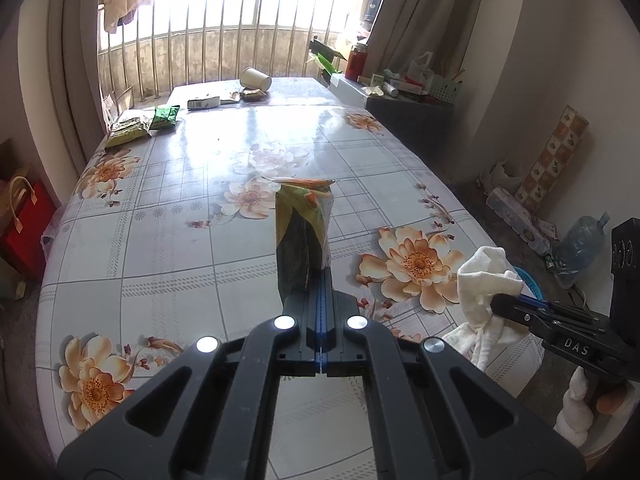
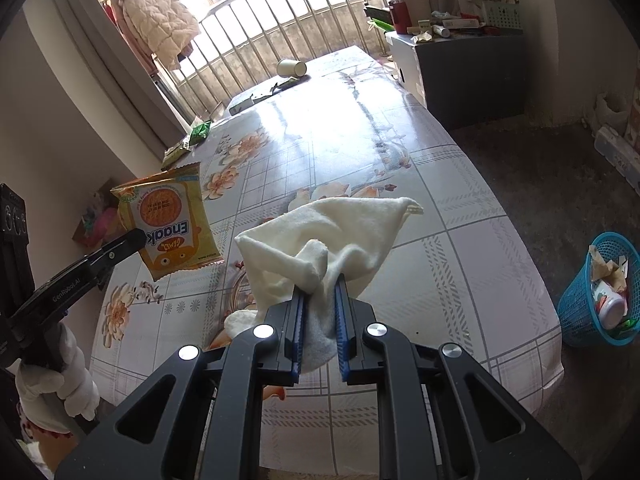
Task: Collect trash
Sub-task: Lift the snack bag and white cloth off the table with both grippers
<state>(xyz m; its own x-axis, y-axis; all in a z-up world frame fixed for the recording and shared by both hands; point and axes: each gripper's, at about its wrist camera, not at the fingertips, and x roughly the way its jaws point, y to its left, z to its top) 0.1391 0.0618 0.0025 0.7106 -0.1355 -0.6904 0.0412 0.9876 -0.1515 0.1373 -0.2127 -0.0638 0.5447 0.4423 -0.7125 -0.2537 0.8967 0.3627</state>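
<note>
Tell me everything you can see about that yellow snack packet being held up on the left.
The snack packet is a flat, glossy yellow pouch with crimped ends, printed with a round cracker picture and the word "Enaak", which reads upside down. It looks sealed and slightly creased. The left tool pinches one edge, holding it tilted in the air above the flowered table; nothing else touches it.

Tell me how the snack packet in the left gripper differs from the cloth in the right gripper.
The snack packet is printed yellow and orange and keeps a flat, stiff shape; the cloth is plain white and droops in soft folds. The left gripper pinches the packet by one edge; the right gripper clamps a bunched part of the cloth. Both are held up above the table.
</note>
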